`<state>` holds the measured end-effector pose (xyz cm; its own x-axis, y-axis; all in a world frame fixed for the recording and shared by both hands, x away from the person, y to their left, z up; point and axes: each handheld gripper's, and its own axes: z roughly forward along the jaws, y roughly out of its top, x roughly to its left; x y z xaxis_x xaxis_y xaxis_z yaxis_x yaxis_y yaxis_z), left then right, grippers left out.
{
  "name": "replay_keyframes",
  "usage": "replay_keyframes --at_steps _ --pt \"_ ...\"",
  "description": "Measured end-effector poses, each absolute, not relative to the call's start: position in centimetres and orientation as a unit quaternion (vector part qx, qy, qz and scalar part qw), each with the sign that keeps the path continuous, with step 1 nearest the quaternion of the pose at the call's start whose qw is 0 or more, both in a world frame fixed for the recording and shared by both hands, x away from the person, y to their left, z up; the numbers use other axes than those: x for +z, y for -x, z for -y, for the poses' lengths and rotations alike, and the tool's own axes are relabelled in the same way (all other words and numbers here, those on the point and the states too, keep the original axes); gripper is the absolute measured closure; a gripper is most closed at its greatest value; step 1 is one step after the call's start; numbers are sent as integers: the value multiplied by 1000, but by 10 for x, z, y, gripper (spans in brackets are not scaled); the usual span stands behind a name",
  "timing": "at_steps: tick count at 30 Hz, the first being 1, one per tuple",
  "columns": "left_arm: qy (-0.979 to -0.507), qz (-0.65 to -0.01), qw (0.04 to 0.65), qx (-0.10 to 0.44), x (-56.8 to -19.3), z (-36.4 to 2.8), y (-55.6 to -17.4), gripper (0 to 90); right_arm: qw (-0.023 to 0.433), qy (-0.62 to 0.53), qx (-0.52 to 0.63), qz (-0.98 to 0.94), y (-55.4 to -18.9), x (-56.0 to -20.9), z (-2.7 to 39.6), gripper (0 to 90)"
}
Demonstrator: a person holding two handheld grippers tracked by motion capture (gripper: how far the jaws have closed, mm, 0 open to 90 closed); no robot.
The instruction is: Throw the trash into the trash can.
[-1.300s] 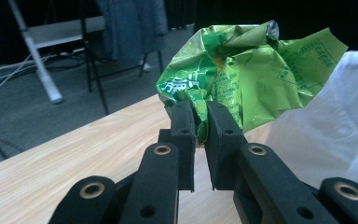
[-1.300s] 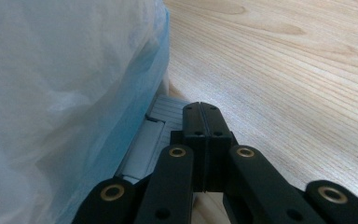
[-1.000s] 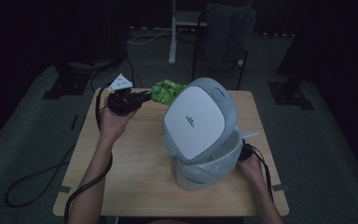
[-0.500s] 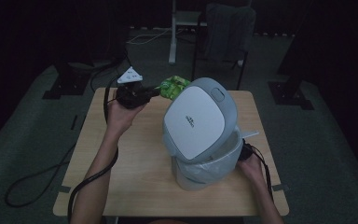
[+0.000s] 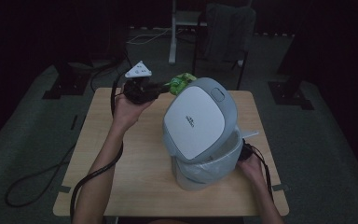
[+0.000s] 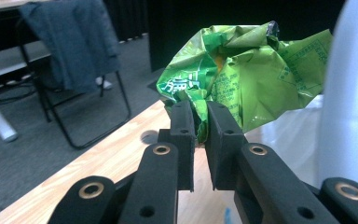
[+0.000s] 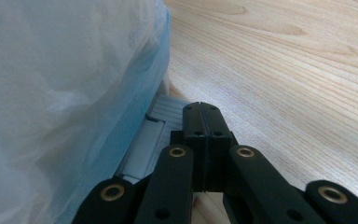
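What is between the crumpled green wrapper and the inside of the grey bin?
In the high view, the bin's raised grey-and-white lid stands between the crumpled green foil wrapper, pinched in the left gripper, and the bag-lined grey bin.

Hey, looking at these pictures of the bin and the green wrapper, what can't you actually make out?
- Inside of the bin: high view, hidden by its raised lid.
- Right gripper: in the high view, hidden behind the bin.
- Print on the green wrapper: left gripper view, too crumpled and small to read.
- What the pedal joins to: right gripper view, covered by the bin liner.
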<state>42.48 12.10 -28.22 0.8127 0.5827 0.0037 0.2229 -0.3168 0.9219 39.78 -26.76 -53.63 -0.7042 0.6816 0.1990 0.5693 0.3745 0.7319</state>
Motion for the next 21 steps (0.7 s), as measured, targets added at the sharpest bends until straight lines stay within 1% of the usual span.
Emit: replay_keyframes --at_steps 7,14,21 --pt "-806 -227 525 153 -273 -111 -428 823 69 -378 412 -826 -398 -536 267 900" --pt "-814 -216 526 118 -270 -106 -438 822 69 -378 412 -826 -398 -536 267 900" --pt "-823 -199 521 110 -268 -96 -437 819 69 -378 411 -827 -398 -536 267 900"
